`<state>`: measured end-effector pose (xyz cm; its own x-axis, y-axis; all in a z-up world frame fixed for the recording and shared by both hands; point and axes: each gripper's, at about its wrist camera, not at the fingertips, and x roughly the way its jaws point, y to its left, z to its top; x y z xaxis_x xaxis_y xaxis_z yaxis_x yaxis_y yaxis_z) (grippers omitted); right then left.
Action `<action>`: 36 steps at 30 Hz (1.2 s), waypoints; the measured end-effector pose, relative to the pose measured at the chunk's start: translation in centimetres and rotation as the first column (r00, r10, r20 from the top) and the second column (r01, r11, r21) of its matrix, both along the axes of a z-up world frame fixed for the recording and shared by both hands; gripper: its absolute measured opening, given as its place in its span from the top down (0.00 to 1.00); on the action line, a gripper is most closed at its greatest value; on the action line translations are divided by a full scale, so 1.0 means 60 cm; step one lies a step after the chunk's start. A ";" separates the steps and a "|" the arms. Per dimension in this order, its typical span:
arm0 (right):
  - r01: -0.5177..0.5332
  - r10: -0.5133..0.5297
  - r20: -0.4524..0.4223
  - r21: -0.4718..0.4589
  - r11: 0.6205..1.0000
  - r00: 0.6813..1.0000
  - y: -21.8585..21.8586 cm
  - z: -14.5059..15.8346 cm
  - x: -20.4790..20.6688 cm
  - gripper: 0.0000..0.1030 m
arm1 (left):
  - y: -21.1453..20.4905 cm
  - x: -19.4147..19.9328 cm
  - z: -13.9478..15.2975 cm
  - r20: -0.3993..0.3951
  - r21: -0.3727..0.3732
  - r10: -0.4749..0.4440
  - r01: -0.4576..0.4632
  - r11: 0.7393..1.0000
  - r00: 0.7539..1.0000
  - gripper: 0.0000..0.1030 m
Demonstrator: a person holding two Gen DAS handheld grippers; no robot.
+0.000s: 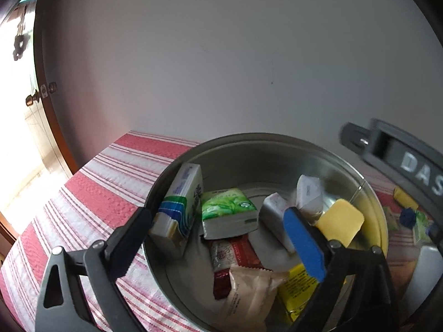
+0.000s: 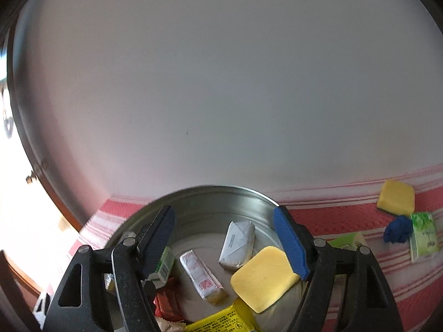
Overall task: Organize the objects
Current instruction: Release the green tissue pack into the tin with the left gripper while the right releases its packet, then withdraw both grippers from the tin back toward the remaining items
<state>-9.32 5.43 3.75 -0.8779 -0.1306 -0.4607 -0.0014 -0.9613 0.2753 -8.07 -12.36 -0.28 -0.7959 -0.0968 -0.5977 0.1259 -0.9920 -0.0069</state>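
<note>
Striped red cloth [image 1: 91, 182] under the metal pan [image 1: 249, 149]; we hold both grippers, left [image 1: 221, 238] and right [image 2: 224, 238], spread empty above its yellow sponge [image 2: 263, 276].

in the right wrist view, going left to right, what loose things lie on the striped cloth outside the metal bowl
yellow sponge block → crumpled blue cloth ball → green tissue pack, all on the red and white striped cloth, right of the round metal bowl.
</note>
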 end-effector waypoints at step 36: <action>0.248 -0.194 -0.215 0.261 0.933 0.957 0.075 -0.058 0.164 0.15 | 0.093 0.113 -0.001 -0.317 -0.031 0.008 -0.019 0.999 0.948 0.04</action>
